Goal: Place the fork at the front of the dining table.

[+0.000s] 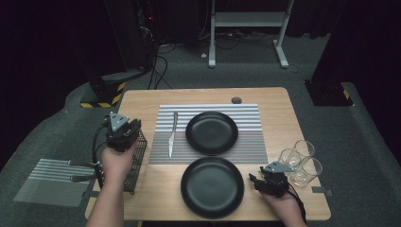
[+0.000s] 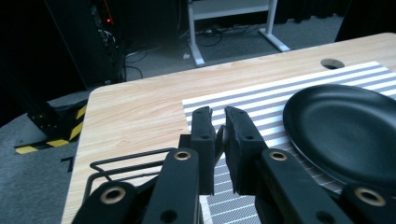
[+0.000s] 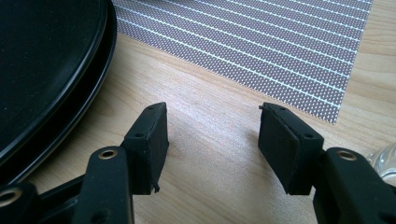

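High view: left gripper [image 1: 124, 134] above wire basket [image 1: 138, 163], knife [image 1: 172, 134] on striped mat [image 1: 250, 142] nearby.
Left gripper view: jaws nearly together, pinching something thin and metallic, unclear what.
Right gripper view: right gripper [image 3: 212, 140] jaws apart, nothing between, beside black plate [image 3: 42, 70].

Item count: two black plates [image 1: 212, 132], three clear glasses [image 1: 299, 161], one knife [image 1: 172, 134], two striped placemats [image 1: 208, 113], one wire basket [image 1: 137, 163].

Black two-jaw grippers [image 1: 124, 134] [image 1: 268, 181], brass-ringed pivot holes, grey triangular top plates, trailing black cables; bare forearms, no sleeves.
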A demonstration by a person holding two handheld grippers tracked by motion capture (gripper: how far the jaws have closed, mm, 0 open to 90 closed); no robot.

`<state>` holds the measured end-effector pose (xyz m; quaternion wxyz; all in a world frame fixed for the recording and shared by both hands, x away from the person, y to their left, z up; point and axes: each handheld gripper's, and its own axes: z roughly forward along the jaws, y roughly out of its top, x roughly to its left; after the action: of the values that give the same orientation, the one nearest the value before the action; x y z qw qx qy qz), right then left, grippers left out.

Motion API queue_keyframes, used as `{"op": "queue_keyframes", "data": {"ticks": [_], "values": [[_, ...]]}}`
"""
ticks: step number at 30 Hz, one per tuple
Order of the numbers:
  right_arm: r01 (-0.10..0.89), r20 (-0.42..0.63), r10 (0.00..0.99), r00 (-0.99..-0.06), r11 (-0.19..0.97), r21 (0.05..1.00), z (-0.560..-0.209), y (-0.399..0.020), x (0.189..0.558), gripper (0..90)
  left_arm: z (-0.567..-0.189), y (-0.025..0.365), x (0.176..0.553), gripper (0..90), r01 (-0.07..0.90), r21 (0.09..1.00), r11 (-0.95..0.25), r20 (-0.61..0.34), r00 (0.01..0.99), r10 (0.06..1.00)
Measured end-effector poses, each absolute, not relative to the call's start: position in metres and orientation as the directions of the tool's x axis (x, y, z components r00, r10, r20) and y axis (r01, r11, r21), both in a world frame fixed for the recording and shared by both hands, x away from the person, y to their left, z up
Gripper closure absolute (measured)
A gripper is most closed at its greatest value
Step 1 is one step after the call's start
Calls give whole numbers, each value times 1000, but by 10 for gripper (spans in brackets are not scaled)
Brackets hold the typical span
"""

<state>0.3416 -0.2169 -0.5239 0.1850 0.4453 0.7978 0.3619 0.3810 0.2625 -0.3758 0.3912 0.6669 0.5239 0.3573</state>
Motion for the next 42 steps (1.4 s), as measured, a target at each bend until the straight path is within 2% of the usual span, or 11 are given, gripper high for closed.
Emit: {"op": "queue_keyframes", "data": {"ticks": [1, 3, 12, 19, 20, 22, 25, 31, 32, 33, 42], "values": [[577, 27, 844, -536, 342, 742, -524, -217, 342, 422, -376, 262, 380, 820, 429, 894, -130, 49, 194, 980], [578, 30, 844, -535, 340, 741, -524, -217, 342, 422, -374, 265, 379, 822, 424, 891, -160, 81, 199, 977], [576, 27, 843, -537, 343, 742, -524, -217, 342, 422, -369, 276, 366, 841, 403, 898, -177, 109, 184, 977], [577, 25, 845, -534, 343, 742, -524, -217, 341, 425, -368, 288, 353, 848, 380, 913, -151, 96, 161, 982], [576, 24, 845, -534, 343, 742, -524, -217, 341, 425, -369, 288, 352, 849, 380, 917, -124, 71, 150, 986], [579, 27, 846, -532, 340, 741, -524, -216, 341, 425, -370, 292, 350, 850, 364, 920, -144, 96, 148, 984], [577, 25, 845, -534, 342, 742, -524, -217, 341, 426, -372, 297, 347, 851, 348, 929, -127, 84, 138, 987], [578, 25, 846, -532, 341, 742, -524, -216, 341, 426, -375, 298, 345, 851, 345, 933, -104, 63, 128, 990], [578, 26, 847, -532, 340, 742, -524, -216, 341, 426, -375, 300, 346, 850, 346, 929, -131, 89, 136, 987], [578, 26, 846, -532, 340, 742, -524, -216, 341, 426, -377, 297, 346, 849, 349, 932, -100, 59, 126, 990], [577, 25, 846, -533, 342, 742, -524, -217, 341, 427, -380, 299, 348, 844, 350, 927, -134, 93, 131, 987]]}}
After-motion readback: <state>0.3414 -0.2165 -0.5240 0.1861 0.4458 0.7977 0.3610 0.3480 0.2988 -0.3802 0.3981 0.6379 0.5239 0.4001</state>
